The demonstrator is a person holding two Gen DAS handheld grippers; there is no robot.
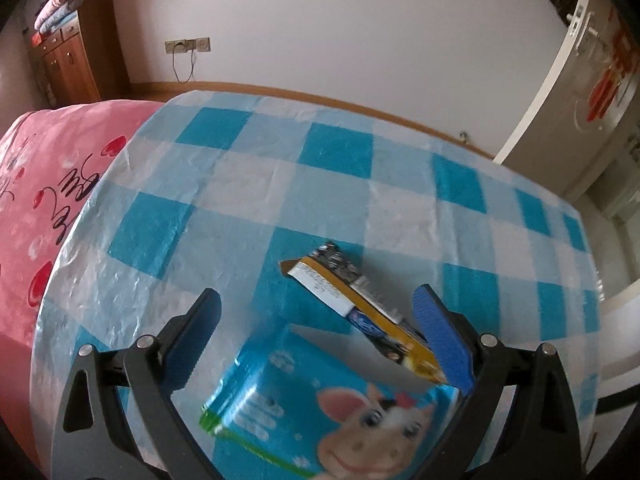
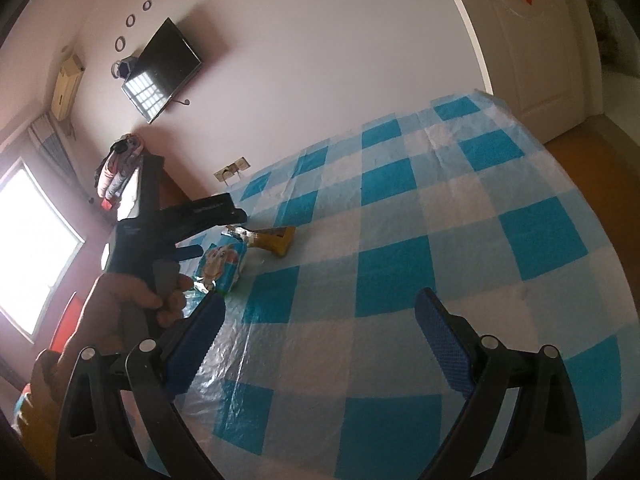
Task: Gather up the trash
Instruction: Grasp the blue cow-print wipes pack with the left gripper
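Observation:
A blue snack bag with a cartoon cow [image 1: 320,408] lies on the blue-and-white checked tablecloth [image 1: 280,184], between the spread fingers of my left gripper [image 1: 318,304]. A yellow and black wrapper [image 1: 352,300] lies just beyond it, its near end against the right finger [image 1: 440,336]. The left gripper is open and holds nothing. In the right wrist view the same bag [image 2: 222,264] and wrapper [image 2: 272,238] lie at the table's far left, under the left gripper [image 2: 192,224]. My right gripper [image 2: 320,312] is open and empty above the cloth.
A pink bedspread [image 1: 48,184] lies left of the table. A wooden cabinet [image 1: 76,56] stands in the far corner. A white door [image 2: 532,40] is at the right. A TV [image 2: 160,70] hangs on the wall.

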